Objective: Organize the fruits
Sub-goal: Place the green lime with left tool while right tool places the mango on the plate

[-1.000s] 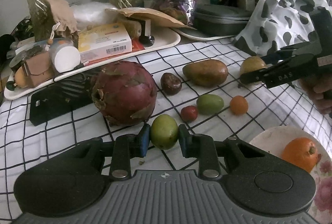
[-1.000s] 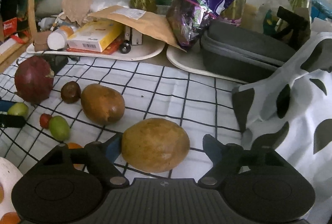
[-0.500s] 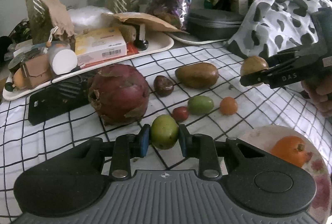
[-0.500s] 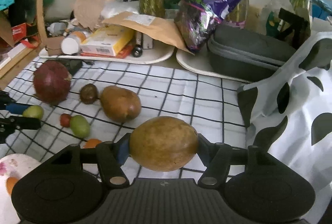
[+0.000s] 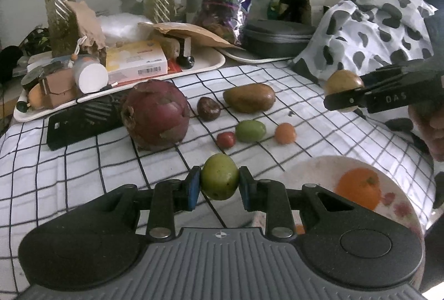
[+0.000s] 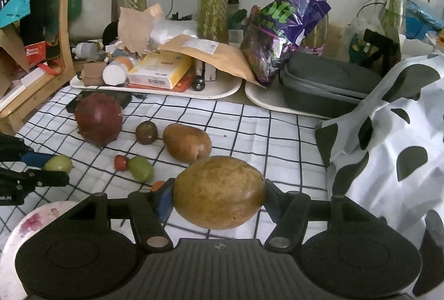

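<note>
Fruits are lying scattered over a white cloth with a black grid point(image 5: 83, 161) that is covering the table. The left gripper point(image 5: 219, 184) is pinching a small round green fruit point(image 5: 220, 176) between its blue-padded jaws, holding it clear of the cloth beside the near edge. The right gripper point(image 6: 219, 196) is clamping a large brown oval fruit point(image 6: 219, 191) crosswise, its jaws pressing on both ends; they were closing in on it a moment ago, and it is hanging above the cloth near the spotted black-and-white fabric point(image 6: 388, 155) at the right edge.

A white floral plate point(image 5: 327, 169) is sitting at the near right corner, carrying a round orange fruit point(image 5: 360, 188). Toward the middle of the cloth are resting a big dark-red scaly fruit point(image 5: 156, 115), a small dark-brown round fruit point(image 5: 208, 108), a second brown oval fruit point(image 5: 249, 98), a tiny red fruit point(image 5: 226, 139) just beside a green oval fruit point(image 5: 250, 131), and a small orange ball-shaped fruit point(image 5: 285, 133) a little apart. A cluttered white tray point(image 5: 211, 65) is standing along the far edge.
</note>
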The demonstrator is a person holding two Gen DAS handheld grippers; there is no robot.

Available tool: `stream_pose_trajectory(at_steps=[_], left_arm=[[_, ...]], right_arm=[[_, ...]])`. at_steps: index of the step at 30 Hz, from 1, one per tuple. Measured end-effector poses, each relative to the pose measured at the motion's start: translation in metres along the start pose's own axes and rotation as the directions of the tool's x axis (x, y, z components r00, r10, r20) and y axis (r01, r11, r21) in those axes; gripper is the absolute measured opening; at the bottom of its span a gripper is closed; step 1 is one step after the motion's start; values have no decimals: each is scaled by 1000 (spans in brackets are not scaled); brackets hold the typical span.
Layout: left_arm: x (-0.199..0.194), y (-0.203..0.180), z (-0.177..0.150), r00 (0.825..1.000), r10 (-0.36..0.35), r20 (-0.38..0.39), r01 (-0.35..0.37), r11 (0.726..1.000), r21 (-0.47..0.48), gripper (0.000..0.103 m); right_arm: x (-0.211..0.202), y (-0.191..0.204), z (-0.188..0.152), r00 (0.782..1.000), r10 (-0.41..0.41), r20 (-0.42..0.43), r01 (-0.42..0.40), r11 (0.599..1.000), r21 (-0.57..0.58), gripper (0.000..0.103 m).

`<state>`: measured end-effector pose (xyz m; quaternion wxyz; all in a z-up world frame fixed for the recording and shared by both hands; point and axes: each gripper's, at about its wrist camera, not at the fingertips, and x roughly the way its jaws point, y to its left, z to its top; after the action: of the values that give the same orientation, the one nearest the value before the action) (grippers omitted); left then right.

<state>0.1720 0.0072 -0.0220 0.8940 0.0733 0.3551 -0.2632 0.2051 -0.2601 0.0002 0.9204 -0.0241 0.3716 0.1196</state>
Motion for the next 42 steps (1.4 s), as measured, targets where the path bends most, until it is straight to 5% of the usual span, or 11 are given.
stream_pose_trajectory(at_steps=[23, 39, 42], left_arm=[[-56, -43, -36, 1000, -13, 13, 13, 999, -38, 28], [-44, -62, -54, 991, 14, -137, -21, 999, -49, 28], [-44, -64, -55, 991, 7, -135, -12, 999, -36, 37]], right_arm=[[-74, 42, -47, 999, 40, -2, -40, 999, 15, 66], [-81, 87, -84, 988, 90, -122, -100, 992, -77, 67], [-75, 93, -86, 985, 99, -141, -114, 988, -101, 67]])
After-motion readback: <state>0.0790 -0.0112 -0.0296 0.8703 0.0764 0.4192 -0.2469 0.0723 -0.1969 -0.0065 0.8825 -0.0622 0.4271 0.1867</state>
